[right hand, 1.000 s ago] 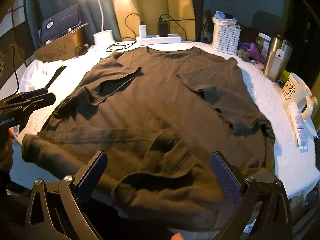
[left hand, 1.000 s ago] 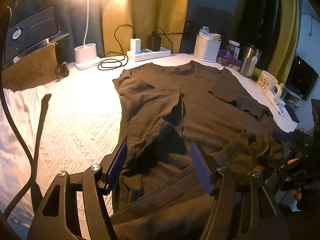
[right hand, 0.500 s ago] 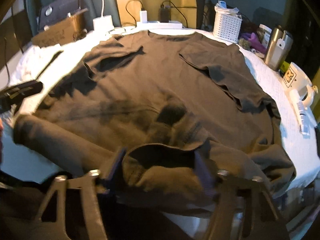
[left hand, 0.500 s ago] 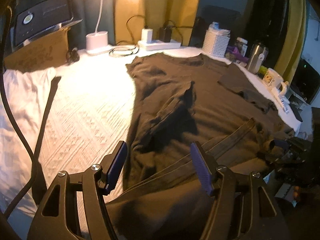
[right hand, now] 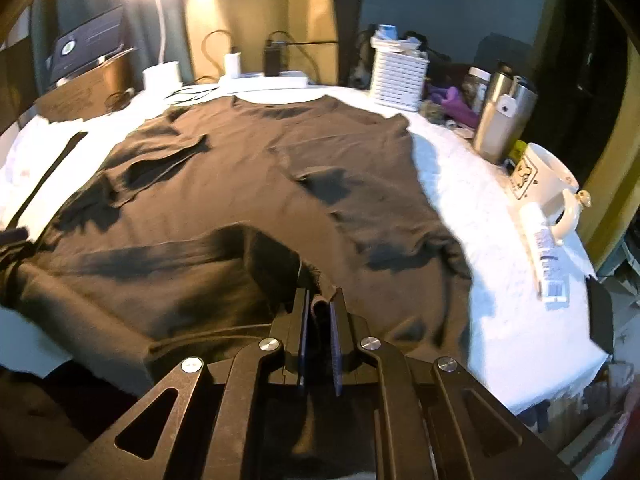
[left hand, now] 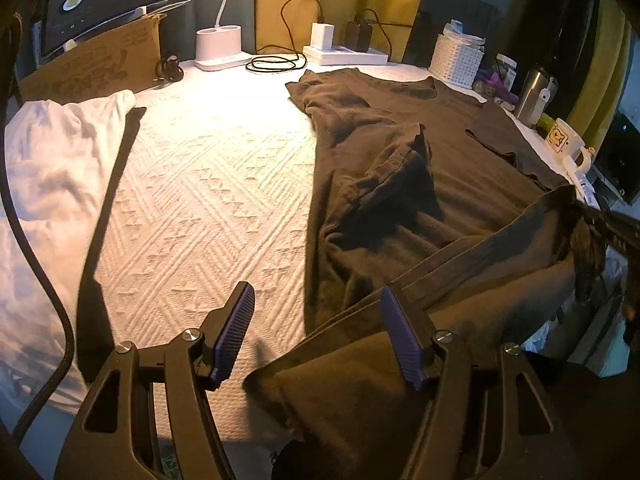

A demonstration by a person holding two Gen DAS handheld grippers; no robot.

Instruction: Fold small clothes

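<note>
A dark brown T-shirt lies spread on the white textured table cover, neck at the far side, both sleeves folded in. It also shows in the left wrist view. My right gripper is shut on a bunched fold of the shirt's bottom hem and lifts it slightly. My left gripper is open at the shirt's near left corner, the hem lying by its right finger, nothing pinched. The right gripper's tip shows at the far right of the left wrist view, holding the hem.
A white cloth lies at the left. At the back stand a lamp base, a power strip with cables, a white basket, a steel tumbler and a mug. A tube lies near the right edge.
My right gripper closed from wide open onto the shirt's bottom hem. My left gripper drifted left, off the shirt body to its left edge, staying open.
</note>
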